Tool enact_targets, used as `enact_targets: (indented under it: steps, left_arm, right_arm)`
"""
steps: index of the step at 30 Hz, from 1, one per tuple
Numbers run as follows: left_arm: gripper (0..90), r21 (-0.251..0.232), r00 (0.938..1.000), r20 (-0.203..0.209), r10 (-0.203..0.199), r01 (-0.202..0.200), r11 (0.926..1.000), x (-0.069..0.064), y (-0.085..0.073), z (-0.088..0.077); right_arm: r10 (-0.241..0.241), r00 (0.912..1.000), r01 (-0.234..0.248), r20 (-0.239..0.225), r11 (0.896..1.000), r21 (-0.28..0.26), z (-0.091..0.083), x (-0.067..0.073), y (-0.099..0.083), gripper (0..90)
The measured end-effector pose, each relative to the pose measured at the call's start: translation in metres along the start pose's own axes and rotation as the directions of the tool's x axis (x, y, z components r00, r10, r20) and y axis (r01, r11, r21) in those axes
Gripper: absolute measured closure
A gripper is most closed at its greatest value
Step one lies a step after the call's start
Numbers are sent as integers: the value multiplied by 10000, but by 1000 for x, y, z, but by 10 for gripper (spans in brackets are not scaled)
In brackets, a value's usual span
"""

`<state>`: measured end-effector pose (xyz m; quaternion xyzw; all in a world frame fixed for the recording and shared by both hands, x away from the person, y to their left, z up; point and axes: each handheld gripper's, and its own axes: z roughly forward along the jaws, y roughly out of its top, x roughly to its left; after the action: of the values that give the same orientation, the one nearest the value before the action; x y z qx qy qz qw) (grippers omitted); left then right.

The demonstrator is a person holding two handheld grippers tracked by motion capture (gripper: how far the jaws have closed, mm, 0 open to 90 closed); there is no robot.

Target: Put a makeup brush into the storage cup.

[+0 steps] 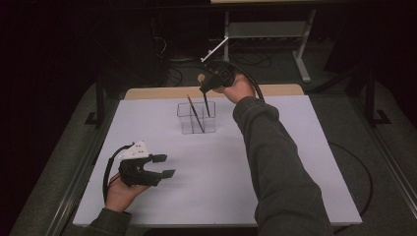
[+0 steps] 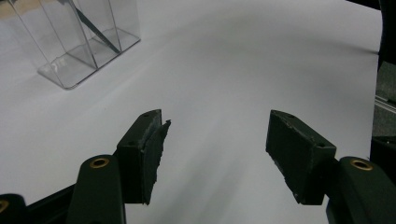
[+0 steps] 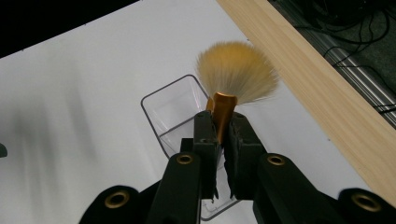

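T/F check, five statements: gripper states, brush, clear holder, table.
1. The right gripper is shut on a brush. True.
2. The left gripper grips a brush. False: its jaws are open with nothing between them, over the white table.
3. The held brush has its bristles up. True.
4. The clear holder is empty. False: a thin brush leans inside it.
5. The holder lies tipped over. False: it stands upright.

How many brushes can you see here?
2. One brush is clamped in the right gripper above the clear holder; the other brush leans inside that holder.
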<state>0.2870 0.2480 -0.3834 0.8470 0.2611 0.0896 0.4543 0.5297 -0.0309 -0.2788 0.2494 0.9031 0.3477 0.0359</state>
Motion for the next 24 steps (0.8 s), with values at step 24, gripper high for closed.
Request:
enact_targets:
  steps: [24]
  left_arm:
    - [360,23,10000,36,-29,29,10000,-1,0,2]
  right_arm:
    - [452,9989,-450,92,9989,-151,10,-7,-17,828]
